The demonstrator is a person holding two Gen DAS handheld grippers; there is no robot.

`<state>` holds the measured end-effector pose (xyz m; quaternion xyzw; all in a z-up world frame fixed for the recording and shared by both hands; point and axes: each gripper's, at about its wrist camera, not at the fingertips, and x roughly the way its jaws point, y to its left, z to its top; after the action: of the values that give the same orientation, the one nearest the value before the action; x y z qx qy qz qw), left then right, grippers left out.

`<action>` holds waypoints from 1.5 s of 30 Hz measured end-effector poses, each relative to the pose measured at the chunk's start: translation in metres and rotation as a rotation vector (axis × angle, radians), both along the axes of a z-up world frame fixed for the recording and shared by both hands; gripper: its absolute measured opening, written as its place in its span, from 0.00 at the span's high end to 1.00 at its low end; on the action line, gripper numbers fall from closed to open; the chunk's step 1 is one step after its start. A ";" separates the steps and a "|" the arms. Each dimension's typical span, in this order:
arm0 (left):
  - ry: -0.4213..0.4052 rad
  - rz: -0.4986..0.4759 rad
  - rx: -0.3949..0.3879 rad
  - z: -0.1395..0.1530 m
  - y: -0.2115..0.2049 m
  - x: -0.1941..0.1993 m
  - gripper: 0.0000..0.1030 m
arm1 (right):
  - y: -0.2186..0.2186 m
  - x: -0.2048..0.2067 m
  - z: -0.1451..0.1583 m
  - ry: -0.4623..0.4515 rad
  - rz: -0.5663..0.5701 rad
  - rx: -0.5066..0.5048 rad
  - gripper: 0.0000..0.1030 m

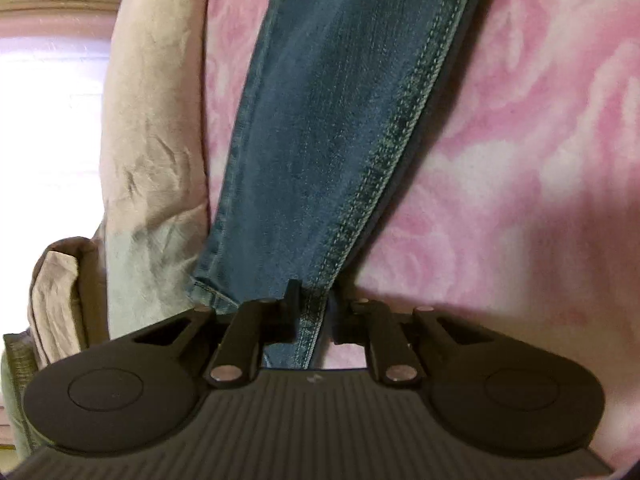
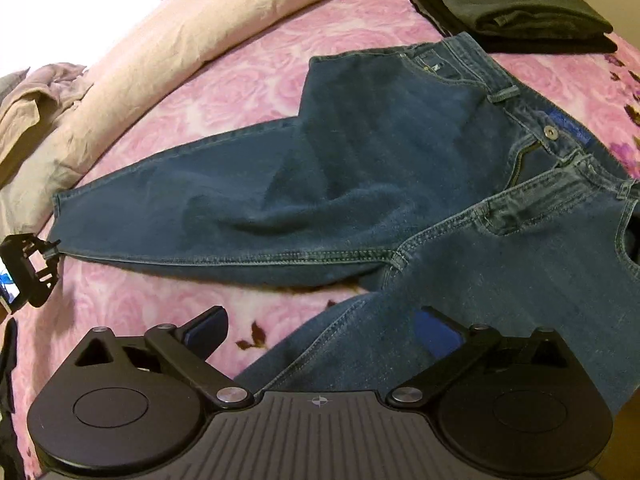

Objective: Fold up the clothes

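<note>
Blue jeans (image 2: 380,168) lie spread on a pink rose-patterned blanket (image 2: 180,292), waistband at the right and one leg stretched out to the left. My left gripper (image 1: 316,312) is shut on the hem end of that leg (image 1: 340,120), pinching the stitched seam. The same gripper (image 2: 40,256) shows at the left edge of the right wrist view, at the leg's tip. My right gripper (image 2: 320,332) stands wide open just above the nearer leg (image 2: 360,352), with denim below the gap and neither blue pad pressing on it.
A folded stack of dark clothes (image 2: 512,8) sits at the far right beyond the waistband. A long beige duvet roll (image 2: 200,32) borders the blanket's far side, seen also as beige bedding (image 1: 156,140). A crumpled beige garment (image 2: 36,96) lies at the far left.
</note>
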<state>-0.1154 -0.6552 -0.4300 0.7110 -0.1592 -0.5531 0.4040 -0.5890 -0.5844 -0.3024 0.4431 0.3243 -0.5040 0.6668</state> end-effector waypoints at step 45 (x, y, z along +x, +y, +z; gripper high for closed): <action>0.735 0.956 0.149 0.099 0.316 0.047 0.92 | 0.072 0.051 0.006 0.041 0.213 0.147 0.01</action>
<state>-0.0688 -0.3389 -0.3307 0.4925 0.3669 -0.5293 0.5853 -0.5382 -0.5120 -0.2968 0.4432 0.4191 -0.4143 0.6755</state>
